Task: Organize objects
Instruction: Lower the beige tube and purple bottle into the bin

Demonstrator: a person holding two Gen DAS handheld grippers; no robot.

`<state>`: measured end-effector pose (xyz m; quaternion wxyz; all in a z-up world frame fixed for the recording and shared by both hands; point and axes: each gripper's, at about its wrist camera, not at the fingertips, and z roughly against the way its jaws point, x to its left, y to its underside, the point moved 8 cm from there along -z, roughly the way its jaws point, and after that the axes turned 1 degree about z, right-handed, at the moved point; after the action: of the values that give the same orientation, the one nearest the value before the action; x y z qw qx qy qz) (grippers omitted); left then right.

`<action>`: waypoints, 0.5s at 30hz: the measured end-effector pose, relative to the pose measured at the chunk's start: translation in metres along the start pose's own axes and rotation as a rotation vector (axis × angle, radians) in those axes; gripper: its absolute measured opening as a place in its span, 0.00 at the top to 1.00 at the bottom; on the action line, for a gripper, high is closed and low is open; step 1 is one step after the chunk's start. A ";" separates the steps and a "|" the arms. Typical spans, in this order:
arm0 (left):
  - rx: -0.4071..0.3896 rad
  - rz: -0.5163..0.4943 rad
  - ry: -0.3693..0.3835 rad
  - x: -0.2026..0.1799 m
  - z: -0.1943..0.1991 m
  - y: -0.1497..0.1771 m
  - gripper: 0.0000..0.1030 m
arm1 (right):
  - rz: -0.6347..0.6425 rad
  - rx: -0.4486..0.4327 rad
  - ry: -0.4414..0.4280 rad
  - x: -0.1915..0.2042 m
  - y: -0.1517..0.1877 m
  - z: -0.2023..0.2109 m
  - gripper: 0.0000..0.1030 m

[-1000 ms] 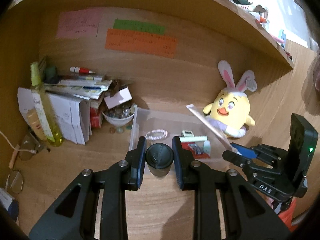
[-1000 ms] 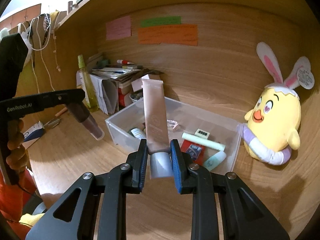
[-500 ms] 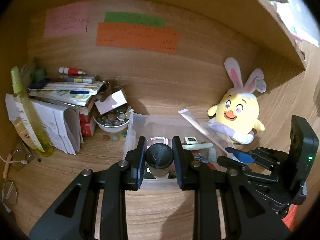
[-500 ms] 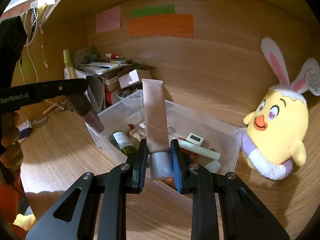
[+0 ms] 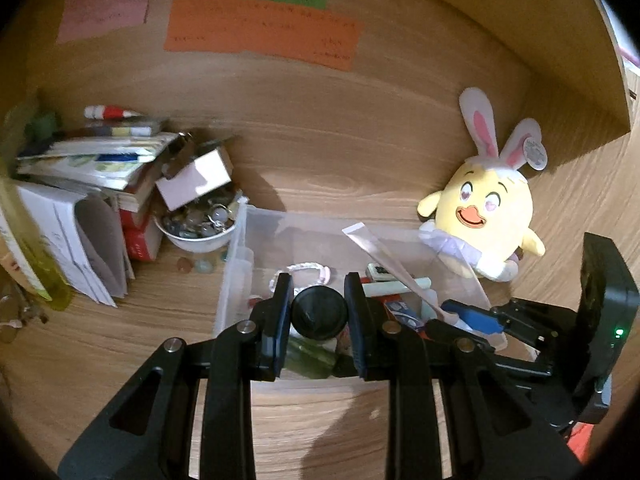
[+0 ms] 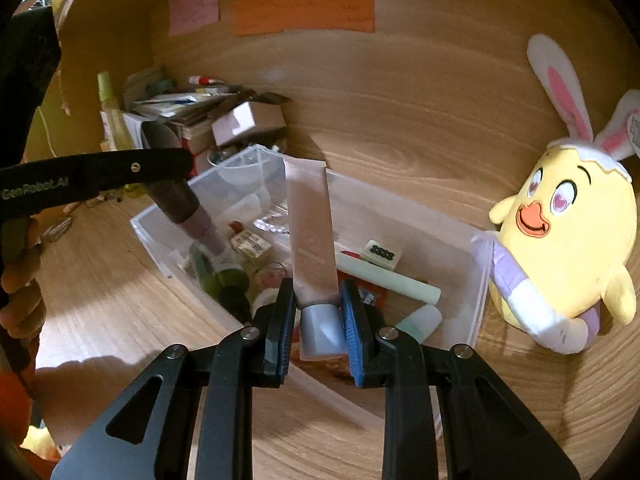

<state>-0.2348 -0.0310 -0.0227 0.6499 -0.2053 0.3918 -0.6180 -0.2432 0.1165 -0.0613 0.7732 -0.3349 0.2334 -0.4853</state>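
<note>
My left gripper (image 5: 319, 314) is shut on a dark brown bottle (image 5: 319, 313), end-on in its own view. In the right wrist view the bottle (image 6: 182, 206) slants down over the left end of the clear plastic bin (image 6: 478, 276). My right gripper (image 6: 319, 314) is shut on a pink tube (image 6: 310, 232) by its grey cap and holds it upright over the bin's near side. In the left wrist view the tube (image 5: 386, 264) and the right gripper (image 5: 468, 320) sit over the bin (image 5: 234, 264). The bin holds a green bottle (image 6: 218, 276), a mint stick (image 6: 390, 280) and small items.
A yellow bunny-eared plush (image 6: 560, 240) sits right of the bin against the wooden back wall. Left of the bin are a white bowl of beads (image 5: 200, 228), a stack of books and papers (image 5: 92, 168) and a yellow-green bottle (image 5: 28, 256). A shelf hangs overhead.
Both grippers have moved forward toward the bin with their loads. The brown bottle has gone from left of the bin to over its left end. The pink tube is now above the bin's contents.
</note>
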 end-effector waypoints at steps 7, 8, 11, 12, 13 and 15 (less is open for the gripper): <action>0.042 -0.014 -0.024 0.000 -0.016 0.008 0.75 | -0.003 0.026 0.037 -0.005 0.004 -0.010 0.80; 0.045 -0.019 -0.030 0.001 -0.017 0.010 0.75 | -0.001 0.030 0.043 -0.005 0.004 -0.012 0.80; 0.054 -0.024 -0.040 0.002 -0.019 0.012 0.70 | 0.002 0.039 0.063 -0.006 0.006 -0.014 0.79; 0.054 -0.023 -0.042 0.002 -0.019 0.013 0.66 | 0.002 0.042 0.065 -0.007 0.006 -0.015 0.76; 0.053 -0.022 -0.044 0.002 -0.018 0.013 0.64 | 0.000 0.043 0.066 -0.008 0.006 -0.014 0.74; 0.045 -0.022 -0.047 0.003 -0.015 0.014 0.63 | -0.004 0.035 0.071 -0.009 0.005 -0.012 0.62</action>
<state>-0.2379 -0.0283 -0.0431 0.6563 -0.2095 0.3604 -0.6289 -0.2522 0.1231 -0.0728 0.7692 -0.3041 0.2514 -0.5026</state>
